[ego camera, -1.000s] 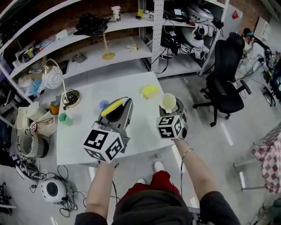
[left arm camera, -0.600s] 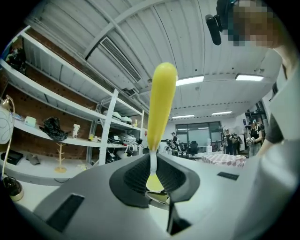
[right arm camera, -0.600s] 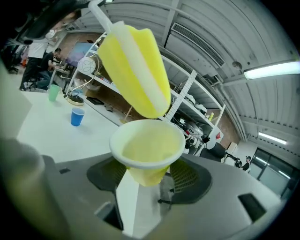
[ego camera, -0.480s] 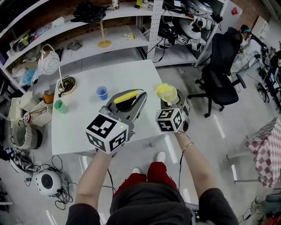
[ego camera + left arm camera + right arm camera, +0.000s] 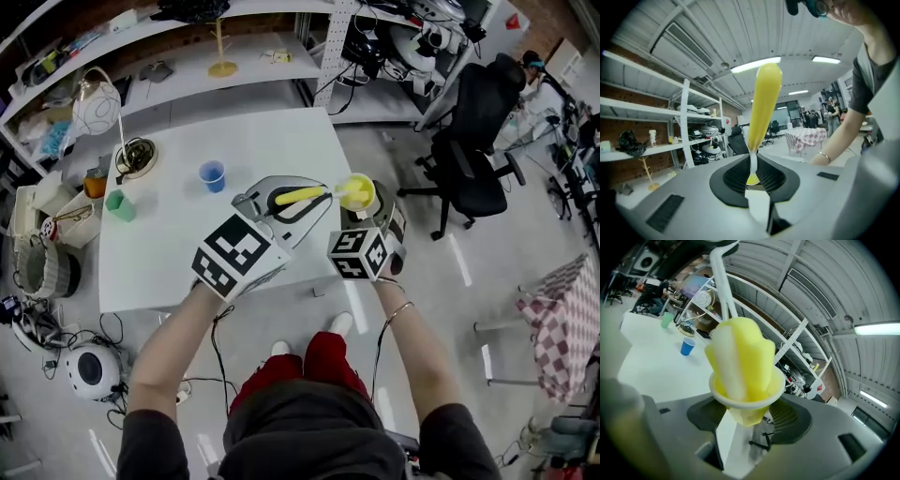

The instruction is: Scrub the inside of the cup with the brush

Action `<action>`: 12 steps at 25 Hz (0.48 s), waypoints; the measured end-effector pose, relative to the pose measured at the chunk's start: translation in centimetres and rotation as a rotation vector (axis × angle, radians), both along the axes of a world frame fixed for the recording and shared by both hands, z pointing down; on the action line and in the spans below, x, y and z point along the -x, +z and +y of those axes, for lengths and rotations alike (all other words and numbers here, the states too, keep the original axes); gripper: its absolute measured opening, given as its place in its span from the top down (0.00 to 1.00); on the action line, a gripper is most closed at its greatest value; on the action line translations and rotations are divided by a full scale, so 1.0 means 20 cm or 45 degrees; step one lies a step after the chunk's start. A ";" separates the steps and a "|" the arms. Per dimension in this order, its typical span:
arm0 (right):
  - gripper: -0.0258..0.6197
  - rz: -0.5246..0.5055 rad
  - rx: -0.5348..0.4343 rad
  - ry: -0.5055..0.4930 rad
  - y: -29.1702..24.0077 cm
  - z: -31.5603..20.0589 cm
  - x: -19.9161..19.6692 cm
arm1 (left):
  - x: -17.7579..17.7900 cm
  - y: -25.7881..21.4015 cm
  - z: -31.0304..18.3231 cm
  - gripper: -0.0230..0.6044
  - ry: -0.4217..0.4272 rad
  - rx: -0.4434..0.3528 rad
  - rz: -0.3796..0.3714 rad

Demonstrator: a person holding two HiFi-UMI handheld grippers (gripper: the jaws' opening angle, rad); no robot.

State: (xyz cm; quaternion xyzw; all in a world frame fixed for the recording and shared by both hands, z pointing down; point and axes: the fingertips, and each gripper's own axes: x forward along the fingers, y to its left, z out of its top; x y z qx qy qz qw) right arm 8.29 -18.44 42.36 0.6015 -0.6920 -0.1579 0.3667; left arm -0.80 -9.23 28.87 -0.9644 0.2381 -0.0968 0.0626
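My left gripper (image 5: 279, 200) is shut on the brush's yellow handle (image 5: 300, 195), which points right toward the cup. In the left gripper view the handle (image 5: 764, 101) rises from between the closed jaws (image 5: 753, 174). My right gripper (image 5: 362, 210) is shut on a small yellow cup (image 5: 358, 192), held upright over the table's right edge. In the right gripper view the brush's yellow-and-white sponge head (image 5: 740, 359) sits inside the cup (image 5: 749, 401), and its thin white stem (image 5: 723, 277) leads up and away.
The white table (image 5: 178, 253) carries a blue cup (image 5: 212, 175), a green cup (image 5: 119, 204) and a desk lamp (image 5: 97, 108) at its left. A black office chair (image 5: 478, 141) stands to the right. Shelves with clutter run along the back.
The left gripper swung the brush to the right and its sponge head went into the cup. Both grippers now sit closer together.
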 end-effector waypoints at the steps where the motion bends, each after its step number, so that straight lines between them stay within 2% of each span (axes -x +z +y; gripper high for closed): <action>1: 0.49 0.022 -0.001 -0.017 0.01 0.00 0.00 | -0.02 0.00 0.01 0.89 0.052 -0.036 -0.056; 6: 0.49 0.109 0.024 -0.129 0.08 0.05 0.04 | -0.06 0.05 0.04 0.89 0.307 -0.186 -0.324; 12: 0.49 0.168 0.043 -0.242 0.13 0.07 0.08 | -0.10 0.14 0.07 0.89 0.547 -0.317 -0.521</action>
